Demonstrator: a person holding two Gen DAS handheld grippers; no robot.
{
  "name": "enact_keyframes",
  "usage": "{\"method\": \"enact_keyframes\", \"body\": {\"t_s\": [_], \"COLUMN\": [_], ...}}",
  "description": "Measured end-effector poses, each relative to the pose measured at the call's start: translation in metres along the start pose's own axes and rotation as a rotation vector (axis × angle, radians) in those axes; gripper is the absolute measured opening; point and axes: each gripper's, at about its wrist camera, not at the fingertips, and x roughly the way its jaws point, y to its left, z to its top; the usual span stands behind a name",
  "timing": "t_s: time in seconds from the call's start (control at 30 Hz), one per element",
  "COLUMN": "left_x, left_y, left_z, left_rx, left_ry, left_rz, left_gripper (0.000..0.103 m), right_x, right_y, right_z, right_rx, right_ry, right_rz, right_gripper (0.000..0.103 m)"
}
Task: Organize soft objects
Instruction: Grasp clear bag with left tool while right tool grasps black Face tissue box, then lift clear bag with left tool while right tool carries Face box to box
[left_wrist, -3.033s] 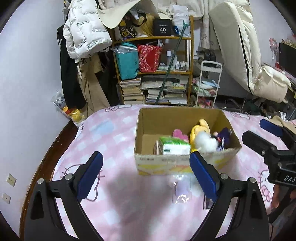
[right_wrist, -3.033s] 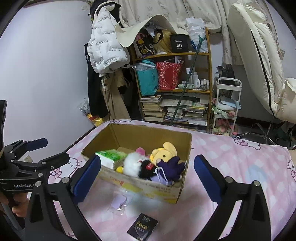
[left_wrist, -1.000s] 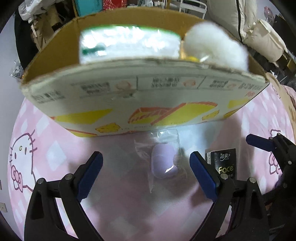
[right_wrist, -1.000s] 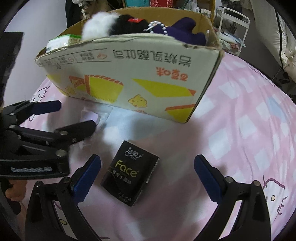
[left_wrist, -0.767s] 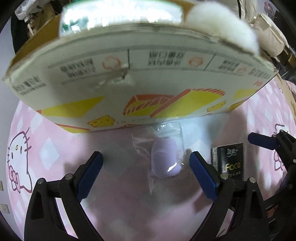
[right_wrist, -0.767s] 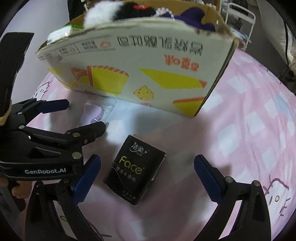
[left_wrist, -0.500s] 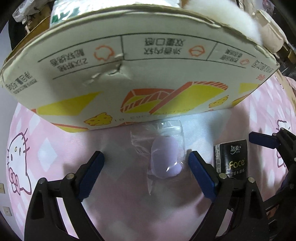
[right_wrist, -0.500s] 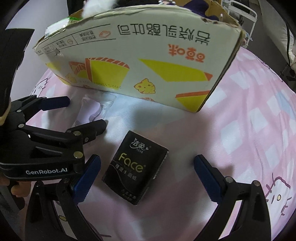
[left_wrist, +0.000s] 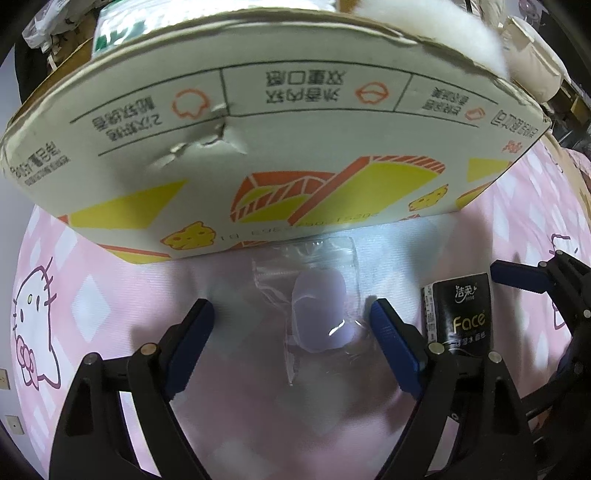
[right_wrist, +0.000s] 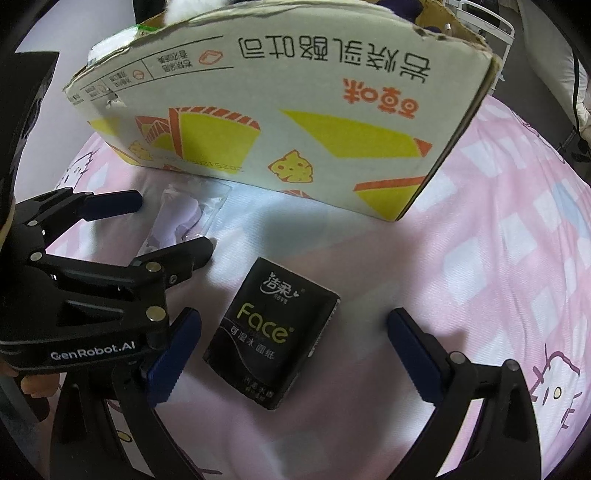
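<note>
Cardboard box (left_wrist: 280, 122): I see it standing on the pink checked cover (right_wrist: 517, 229), its printed side towards both my cameras; this is where the soft things go.
Already inside: a white fluffy toy (left_wrist: 436, 33) and a green-and-white tissue pack (left_wrist: 122, 33) poke over the rim; a dark purple item barely shows at the top of the right view. I judge that part done.
Left outside: two items, both lying on the cover in front of the box.
Purple sponge in clear bag (left_wrist: 319, 314): just in front of the box wall, between my left fingers, its bag close against the right-hand pad.
Black Face tissue pack (right_wrist: 273, 336): flat on the cover, well short of the box, between my right fingers.
Left gripper (left_wrist: 291, 332): spread wide around the sponge, nothing pinched yet.
Right gripper (right_wrist: 291, 350): spread wide either side of the pack, not touching it.
Progress: I reckon well along, with two pick-ups and two drops to go.
</note>
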Motion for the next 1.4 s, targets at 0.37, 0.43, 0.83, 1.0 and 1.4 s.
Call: {"method": "enact_keyframes", "body": {"t_s": [0.37, 0.43, 0.83, 1.0, 1.4], "left_x": [-0.006, -0.008, -0.018, -0.033, -0.093], "left_y": [-0.005, -0.004, -0.001, 0.003, 0.014], "left_z": [-0.007, -0.011, -0.033, -0.048, -0.068], "left_rx": [-0.011, -0.020, -0.055, -0.100, -0.136], "left_ry": [0.000, -0.001, -0.017, -0.057, -0.178], "left_rz": [-0.074, -0.075, -0.049, -0.031, 0.030], "left_gripper": [0.045, 0.045, 0.044, 0.043, 0.043], "right_x": [0.002, 0.001, -0.006, -0.020, -0.086], "right_y": [0.000, 0.000, -0.016, -0.022, -0.041], "right_z": [-0.005, -0.007, -0.007, -0.007, -0.016], "right_rx": [-0.017, -0.018, 0.039, 0.055, 0.109], "right_ry": [0.022, 0.020, -0.024, -0.069, -0.234], "right_rz": [-0.046, -0.050, -0.083, -0.053, 0.002], "right_gripper": [0.096, 0.092, 0.052, 0.052, 0.052]}}
